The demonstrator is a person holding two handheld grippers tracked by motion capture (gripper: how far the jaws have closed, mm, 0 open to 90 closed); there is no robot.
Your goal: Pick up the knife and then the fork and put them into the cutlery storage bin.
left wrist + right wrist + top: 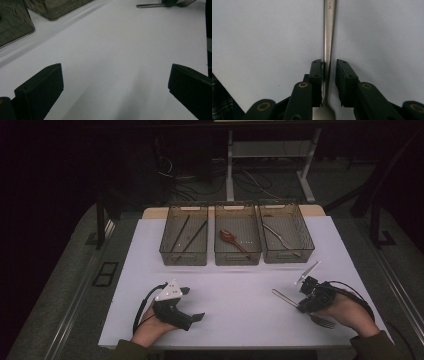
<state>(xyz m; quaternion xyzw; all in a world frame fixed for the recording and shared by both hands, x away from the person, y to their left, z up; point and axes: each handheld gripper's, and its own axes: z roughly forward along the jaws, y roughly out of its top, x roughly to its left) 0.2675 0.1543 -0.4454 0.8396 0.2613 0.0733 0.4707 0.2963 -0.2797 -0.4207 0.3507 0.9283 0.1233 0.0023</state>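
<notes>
Black jaws of the right gripper stand narrow around the fork, one pad touching its handle, the other just off it. It lies near the tabletop's right front corner. Squeeze squarely at mid-handle before lifting. Left gripper rests wide, empty.

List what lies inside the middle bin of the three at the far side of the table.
The middle bin holds one brown wooden spoon, lying diagonally with its bowl toward the far left. Nothing else shows on its floor; the tinted near wall dims the strip just behind it.
</notes>
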